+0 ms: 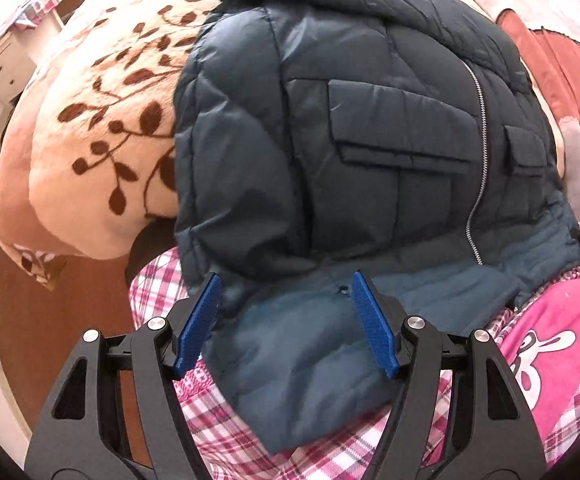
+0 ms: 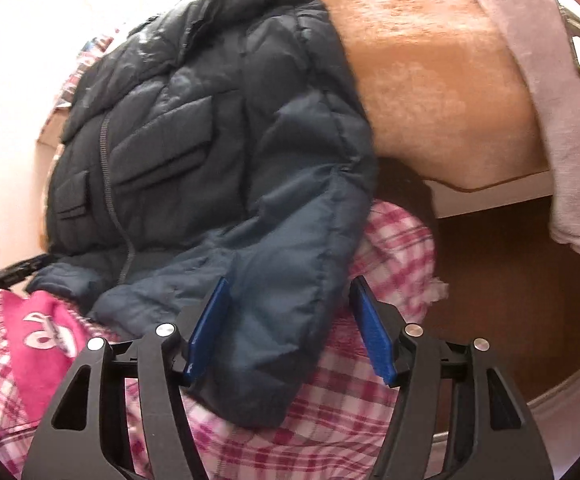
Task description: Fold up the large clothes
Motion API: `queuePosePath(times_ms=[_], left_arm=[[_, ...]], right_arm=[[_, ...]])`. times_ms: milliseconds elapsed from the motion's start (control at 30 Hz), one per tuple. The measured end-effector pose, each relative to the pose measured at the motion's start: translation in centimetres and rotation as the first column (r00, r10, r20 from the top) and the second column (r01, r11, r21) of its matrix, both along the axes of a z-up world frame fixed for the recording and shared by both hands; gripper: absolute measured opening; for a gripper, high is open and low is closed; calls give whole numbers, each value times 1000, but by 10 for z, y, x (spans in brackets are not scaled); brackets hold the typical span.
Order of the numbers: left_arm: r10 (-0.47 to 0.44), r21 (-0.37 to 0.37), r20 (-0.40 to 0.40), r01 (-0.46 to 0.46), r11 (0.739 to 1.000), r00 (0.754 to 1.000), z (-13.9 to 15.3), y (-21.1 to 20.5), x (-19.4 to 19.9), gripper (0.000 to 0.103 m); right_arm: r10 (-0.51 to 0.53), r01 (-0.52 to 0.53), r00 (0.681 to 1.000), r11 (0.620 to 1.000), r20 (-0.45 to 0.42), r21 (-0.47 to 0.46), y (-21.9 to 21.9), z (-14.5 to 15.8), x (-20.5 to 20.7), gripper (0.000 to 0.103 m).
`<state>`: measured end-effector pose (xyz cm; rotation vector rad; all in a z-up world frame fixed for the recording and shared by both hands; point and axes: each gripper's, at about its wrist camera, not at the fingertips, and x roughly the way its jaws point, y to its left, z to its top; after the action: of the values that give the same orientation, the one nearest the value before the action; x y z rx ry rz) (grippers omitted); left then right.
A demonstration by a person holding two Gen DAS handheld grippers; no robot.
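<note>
A dark teal quilted puffer jacket (image 1: 329, 140) with flap pockets and a grey metal zipper (image 1: 479, 160) lies front-up on a bed, its body partly on a peach fleece blanket with a brown leaf print (image 1: 102, 128) and its lower hem and sleeves on a pink and white plaid bedsheet (image 1: 218, 432). A bright pink fabric with a white cartoon rabbit (image 1: 545, 352) lies just beside the hem.

The left gripper (image 1: 286, 324) has its jaws spread wide, the blue ribbed pads (image 1: 373, 328) standing either side of a sleeve end of the jacket; the pads sit close against the sleeve fabric, but the jaws are not pressed onto it.

In the right wrist view the same jacket (image 2: 210, 140) drapes toward the camera, its other sleeve (image 2: 290, 288) running down over the plaid sheet (image 2: 329, 400). The right gripper (image 2: 286, 328) is likewise spread wide, with the sleeve cuff lying between its blue pads (image 2: 369, 332), the left pad touching the fabric. A pale grey towel (image 2: 561, 120) hangs over the edge of the bed.
</note>
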<state>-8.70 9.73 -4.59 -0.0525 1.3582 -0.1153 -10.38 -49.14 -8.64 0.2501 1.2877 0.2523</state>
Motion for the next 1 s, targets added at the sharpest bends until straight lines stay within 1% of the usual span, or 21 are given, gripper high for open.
queuePosePath(times_ms=[100, 267, 367, 400, 467, 500, 567, 600, 633, 667, 700, 767, 867, 933, 967, 1000], left_arm=[[20, 4, -2, -20, 1000, 1000, -2, -1, -2, 67], [21, -1, 1, -21, 1000, 1000, -2, 6, -7, 67], [38, -7, 5, -38, 999, 999, -1, 13, -10, 67], [51, 1, 14, -51, 999, 999, 0, 18, -13, 68], [79, -2, 5, -79, 997, 997, -6, 29, -15, 72], [97, -18, -13, -97, 995, 995, -9, 34, -17, 72], [136, -76, -33, -138, 988, 990, -13, 42, -21, 72], [141, -101, -34, -144, 984, 989, -12, 42, -21, 72], [138, -141, -29, -141, 980, 990, -10, 42, -22, 72], [132, -158, -16, -133, 978, 991, -8, 40, -23, 72], [123, -154, -11, -123, 980, 992, -8, 39, -22, 72], [101, -114, -25, -104, 988, 995, -13, 36, -23, 72], [124, -119, -22, -125, 985, 992, -18, 43, -23, 72], [135, -122, -19, -136, 983, 991, -21, 45, -24, 73], [134, -115, -17, -135, 984, 991, -22, 46, -26, 73], [118, -92, -9, -119, 989, 993, -22, 43, -27, 72]], right_arm=[[22, -22, 1000, 1000, 4, 9, 4, -1, 2, 62], [29, -29, 999, 999, 15, 21, 4, 2, 0, 62], [36, -37, 999, 999, 20, 21, 7, 2, -1, 61], [37, -38, 999, 999, 19, 16, 8, 1, -1, 60], [40, -41, 999, 999, 26, 24, 8, 2, -1, 56], [41, -42, 999, 999, 29, 31, 8, 3, -2, 54], [42, -43, 999, 998, 30, 45, 6, 3, -2, 51], [37, -38, 999, 998, 31, 50, 5, 2, -3, 48], [25, -27, 999, 998, 33, 63, 2, 1, -4, 48], [8, -11, 999, 996, 34, 85, -1, 1, -5, 48], [-5, 1, 999, 995, 34, 102, -3, 1, -5, 48], [-33, 28, 999, 990, 33, 141, -8, 0, -6, 48], [-46, 42, 999, 986, 23, 161, -12, -4, -7, 48], [-37, 32, 999, 988, 28, 149, -10, -4, -8, 48], [-25, 22, 999, 990, 25, 136, -8, -4, -7, 48], [-12, 8, 1000, 993, 26, 116, -5, -4, -7, 48]])
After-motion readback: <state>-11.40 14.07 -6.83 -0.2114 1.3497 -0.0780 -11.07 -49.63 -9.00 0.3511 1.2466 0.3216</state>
